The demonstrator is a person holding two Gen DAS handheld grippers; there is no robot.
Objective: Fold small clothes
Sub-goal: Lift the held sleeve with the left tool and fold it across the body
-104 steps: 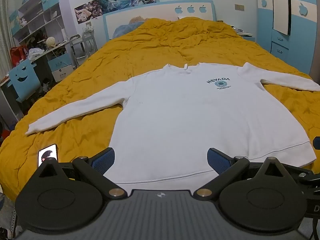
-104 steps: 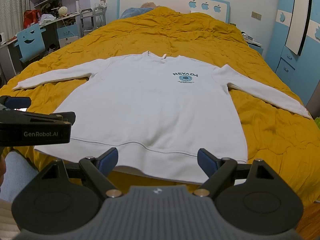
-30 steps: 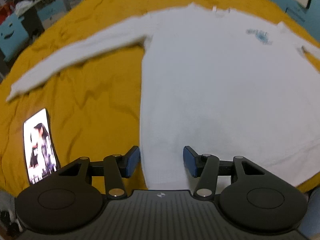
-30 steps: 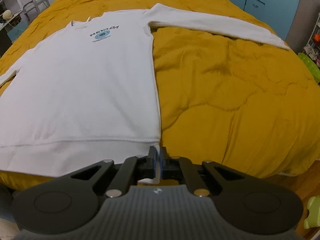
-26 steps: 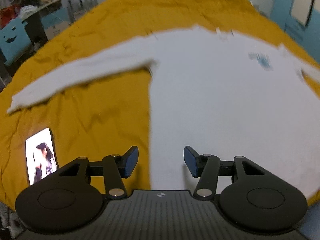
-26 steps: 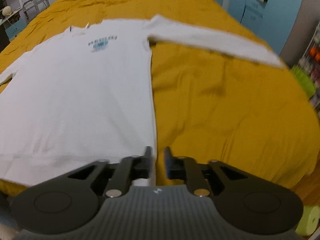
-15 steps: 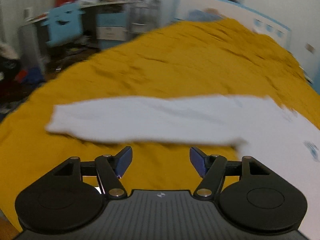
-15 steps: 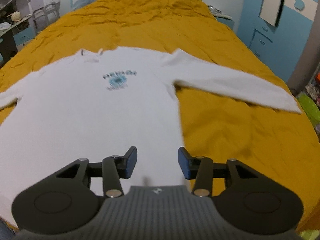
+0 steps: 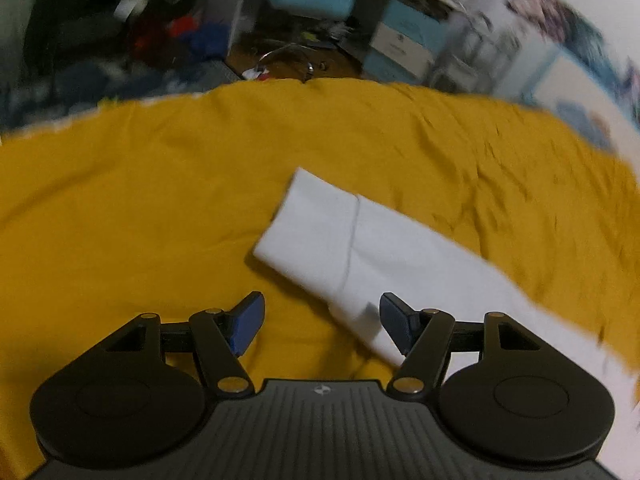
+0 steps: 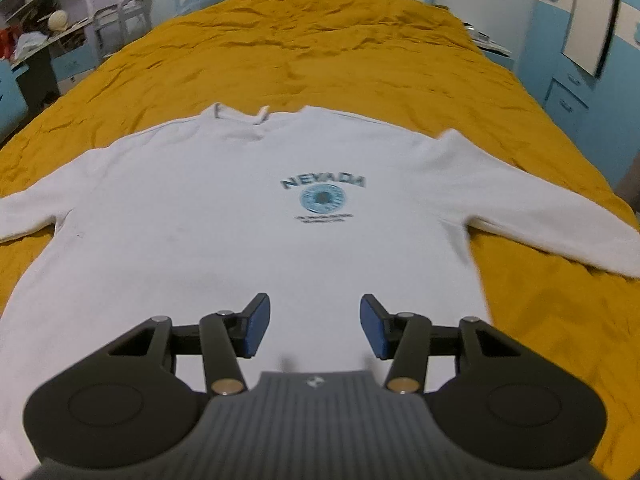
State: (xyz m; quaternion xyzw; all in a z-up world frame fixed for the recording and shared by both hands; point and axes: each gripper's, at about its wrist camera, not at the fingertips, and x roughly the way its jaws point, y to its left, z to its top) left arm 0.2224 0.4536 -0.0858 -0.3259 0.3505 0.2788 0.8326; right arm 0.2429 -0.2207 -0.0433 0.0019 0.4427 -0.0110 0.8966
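Left wrist view: left gripper [image 9: 320, 320] gaping wide, gripping nothing, hovering over sleeve cuff [image 9: 316, 232] near bedspread [image 9: 120, 220] edge. Right gripper [image 10: 314, 326] likewise spreading wide, empty, hanging above sweatshirt [image 10: 240, 220] body.

Both the left gripper [image 9: 321, 323] and right gripper [image 10: 314, 327] are built of black linkages, brass-coloured pivot screws, blue pads [image 10: 256, 325] and ribbed grey housing behind the jaws.

We hold the left tool [image 9: 321, 322] with its jaws spread wide, blue pads [image 9: 249, 323] facing each other and gripping nothing. Our right tool [image 10: 314, 326] is likewise parted and empty, pointing forward, both its fingers level.
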